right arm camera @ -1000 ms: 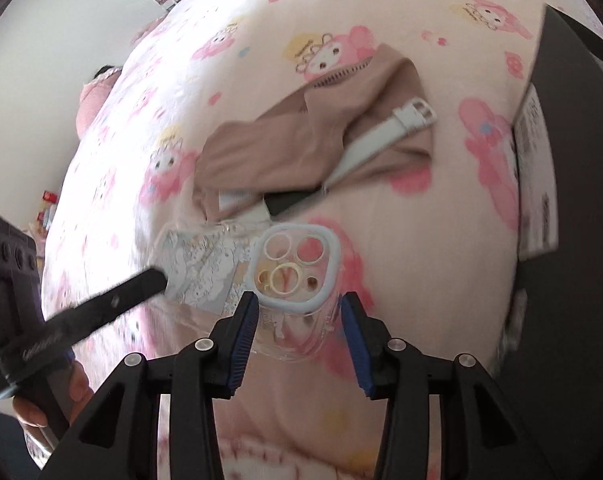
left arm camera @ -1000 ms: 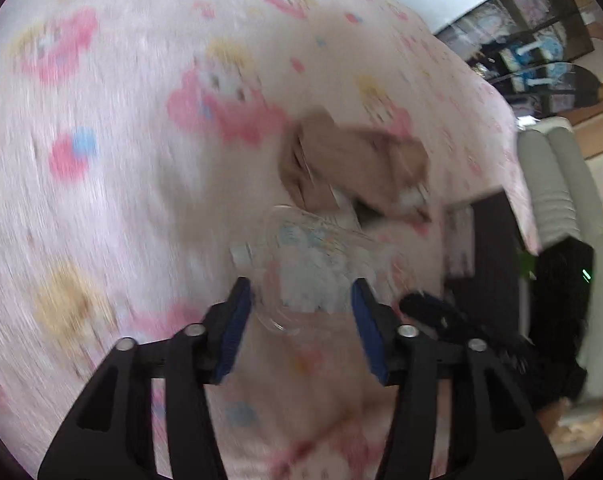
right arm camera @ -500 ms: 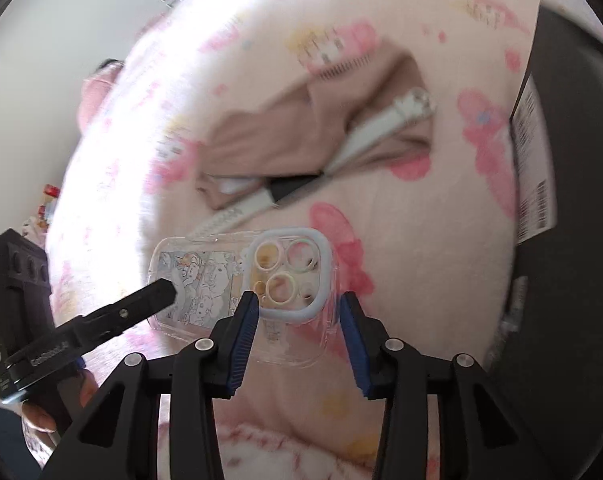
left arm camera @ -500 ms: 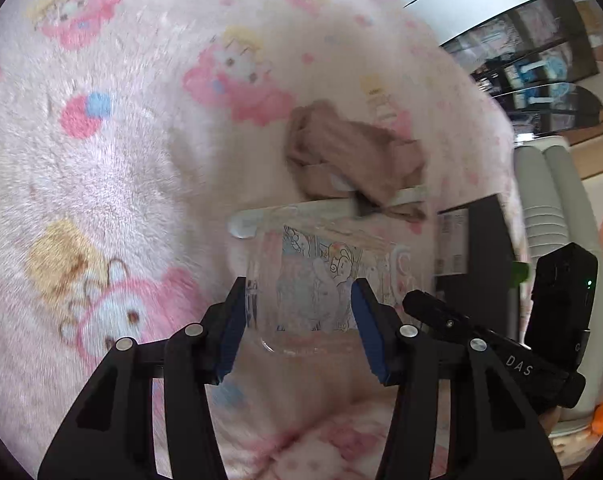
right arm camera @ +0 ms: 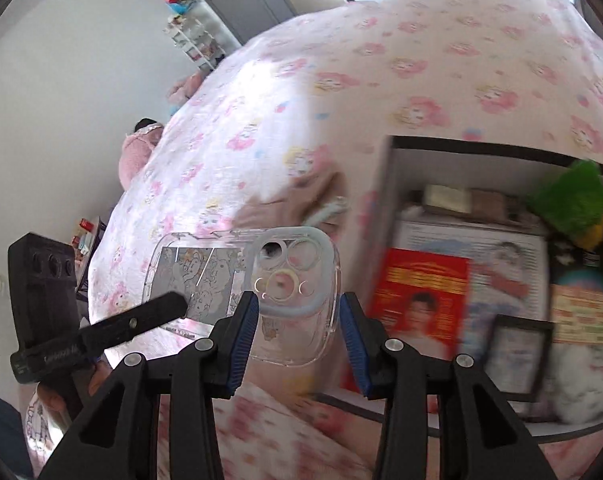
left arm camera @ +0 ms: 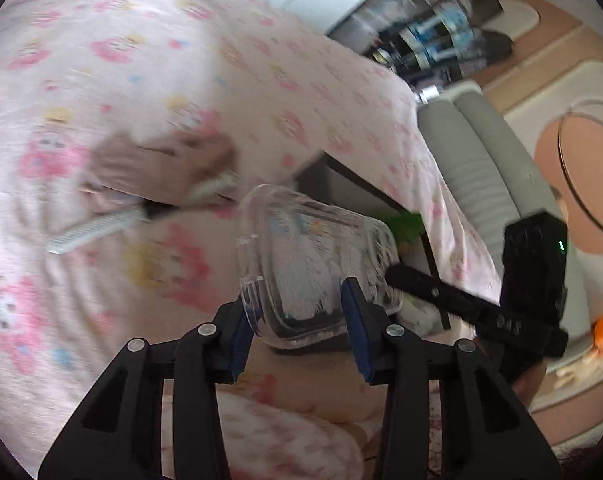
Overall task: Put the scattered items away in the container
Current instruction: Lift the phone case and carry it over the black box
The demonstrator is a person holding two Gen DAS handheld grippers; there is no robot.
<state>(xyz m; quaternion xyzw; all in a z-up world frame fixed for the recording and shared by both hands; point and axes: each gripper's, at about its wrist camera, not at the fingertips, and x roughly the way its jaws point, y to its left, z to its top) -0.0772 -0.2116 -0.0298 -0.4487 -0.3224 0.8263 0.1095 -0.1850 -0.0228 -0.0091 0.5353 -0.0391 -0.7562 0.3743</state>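
Observation:
A clear phone case (left arm camera: pixel 313 264) with a cartoon print is held in the air between both grippers. My left gripper (left arm camera: pixel 297 320) is shut on one end of it. My right gripper (right arm camera: pixel 297 320) is shut on its camera end (right arm camera: pixel 293 276). The case hangs above the pink bed, beside the black container (right arm camera: pixel 385 184), which holds books, a framed picture and a green plush toy (right arm camera: pixel 573 200). A brown cloth (left arm camera: pixel 157 160) and a white watch strap (left arm camera: pixel 97 232) still lie on the blanket.
The pink cartoon blanket (left arm camera: pixel 141 60) covers the bed. A grey padded headboard (left arm camera: pixel 473 152) stands at the right in the left wrist view. A white wall and shelves (right arm camera: pixel 193 44) lie beyond the bed. Pink plush toys (right arm camera: pixel 135 156) sit at the bed's far edge.
Both grippers have lifted the phone case off the blanket and carried it toward the black container. The container's inside has come into the right wrist view.

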